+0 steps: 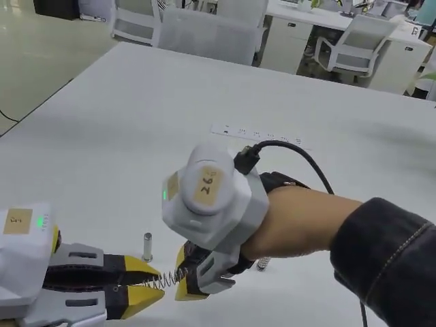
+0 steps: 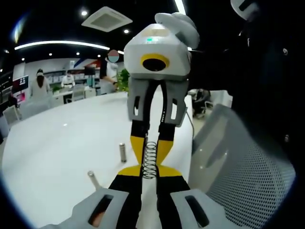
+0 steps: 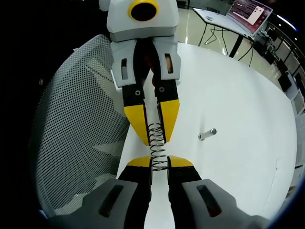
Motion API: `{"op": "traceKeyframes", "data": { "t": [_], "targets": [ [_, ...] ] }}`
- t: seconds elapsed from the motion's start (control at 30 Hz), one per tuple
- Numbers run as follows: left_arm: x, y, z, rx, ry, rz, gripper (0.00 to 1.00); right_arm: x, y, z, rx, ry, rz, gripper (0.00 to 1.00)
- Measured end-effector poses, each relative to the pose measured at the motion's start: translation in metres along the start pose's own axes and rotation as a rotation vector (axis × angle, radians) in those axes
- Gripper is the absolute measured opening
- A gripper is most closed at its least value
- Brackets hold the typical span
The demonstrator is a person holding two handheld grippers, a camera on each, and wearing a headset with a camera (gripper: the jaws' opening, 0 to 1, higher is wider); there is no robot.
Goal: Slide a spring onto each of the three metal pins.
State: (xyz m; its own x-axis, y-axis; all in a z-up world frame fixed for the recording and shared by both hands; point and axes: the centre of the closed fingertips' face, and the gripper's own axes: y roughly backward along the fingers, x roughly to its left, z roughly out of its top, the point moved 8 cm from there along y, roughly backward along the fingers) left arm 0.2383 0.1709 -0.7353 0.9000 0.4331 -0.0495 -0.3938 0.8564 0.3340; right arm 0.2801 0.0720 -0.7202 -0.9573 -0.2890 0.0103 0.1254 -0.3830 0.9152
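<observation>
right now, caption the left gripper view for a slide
One spring held between left gripper and right gripper, near two metal pins on the table

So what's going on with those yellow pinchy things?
A person holds a gripper in each hand at a white table. The left gripper and the right gripper face each other, each pinching one end of the same spring. A pin stands upright close by, with no spring on it yet.
</observation>
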Motion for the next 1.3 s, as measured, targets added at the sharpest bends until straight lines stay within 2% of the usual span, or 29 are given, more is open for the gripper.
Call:
{"op": "traceKeyframes", "data": {
  "t": [0.67,1.3],
  "targets": [
    [0.000,-0.002,-0.006,0.021,0.022,-0.007,0.03,0.003,0.011,0.014,-0.055,0.009,-0.019,0.08],
    [0.000,-0.005,-0.011,0.032,0.040,-0.022,0.03,0.006,0.014,0.031,-0.052,0.053,-0.017,0.08]
  ]
}}
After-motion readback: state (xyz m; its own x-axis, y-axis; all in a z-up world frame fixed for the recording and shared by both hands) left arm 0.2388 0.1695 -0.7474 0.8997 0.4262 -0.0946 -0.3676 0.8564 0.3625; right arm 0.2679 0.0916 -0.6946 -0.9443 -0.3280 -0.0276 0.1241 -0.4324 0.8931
